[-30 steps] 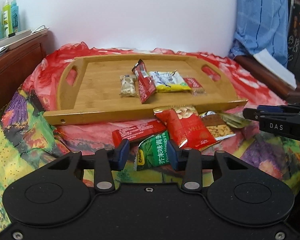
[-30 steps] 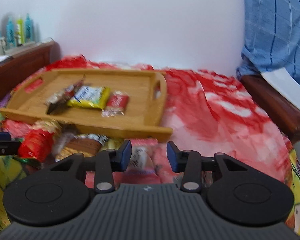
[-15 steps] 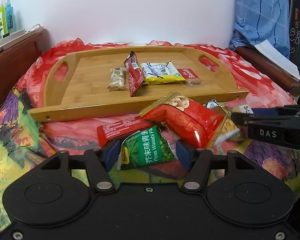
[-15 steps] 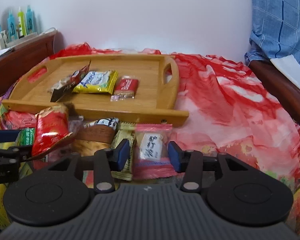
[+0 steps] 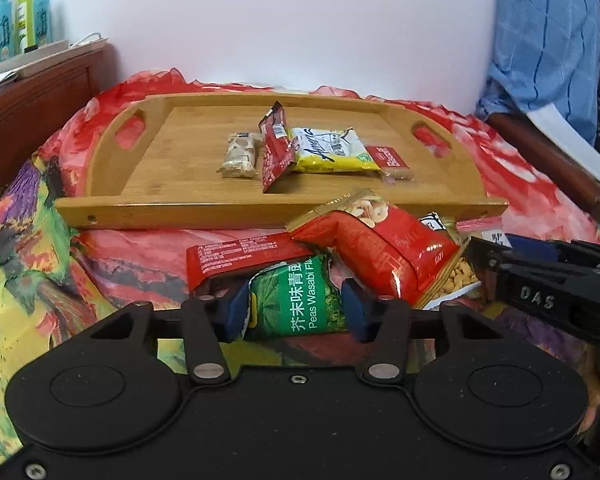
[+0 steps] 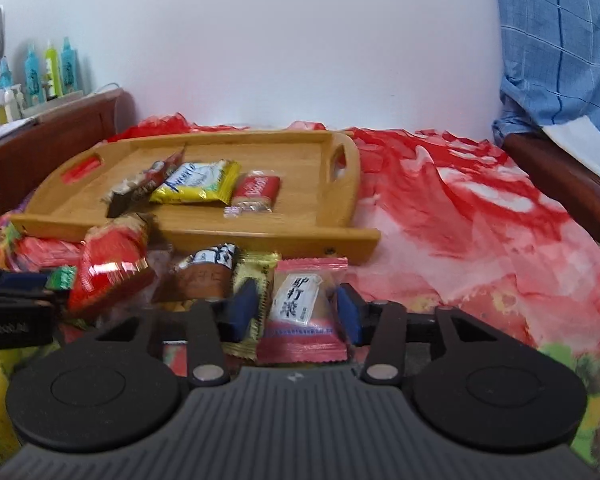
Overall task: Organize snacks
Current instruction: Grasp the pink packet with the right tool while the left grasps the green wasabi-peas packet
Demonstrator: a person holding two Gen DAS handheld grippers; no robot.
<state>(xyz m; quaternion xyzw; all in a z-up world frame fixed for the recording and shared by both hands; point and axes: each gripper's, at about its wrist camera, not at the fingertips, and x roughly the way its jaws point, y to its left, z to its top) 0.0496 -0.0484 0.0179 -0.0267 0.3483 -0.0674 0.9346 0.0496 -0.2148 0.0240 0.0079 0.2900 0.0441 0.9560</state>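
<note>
Left gripper (image 5: 294,310), seen from its own wrist camera, has just been closing: its blue pads now press both sides of a green wasabi pea packet (image 5: 296,300) that lies on the bright bedspread (image 5: 28,240). Half a second ago the pads stood wider, clear of the packet. A large red nut bag (image 5: 374,246) leans across the packet's top right corner, and a flat red packet (image 5: 240,256) lies just behind it. Beyond them sits the wooden tray (image 5: 148,208), already carrying four small snacks.

Right gripper (image 6: 298,314), in its own wrist view, has likewise just been closing. Its pads grip a pink sweet packet (image 6: 302,312) at the near edge of the loose pile, beside a yellow wrapper (image 6: 256,280) and a brown packet (image 6: 204,276). The tray (image 6: 260,236) lies just past the pile.

Both claws now seem to have a snack each, so lifting them to the tray looks like the next step. The leaning nut bag may shift when the green packet comes away.
</note>
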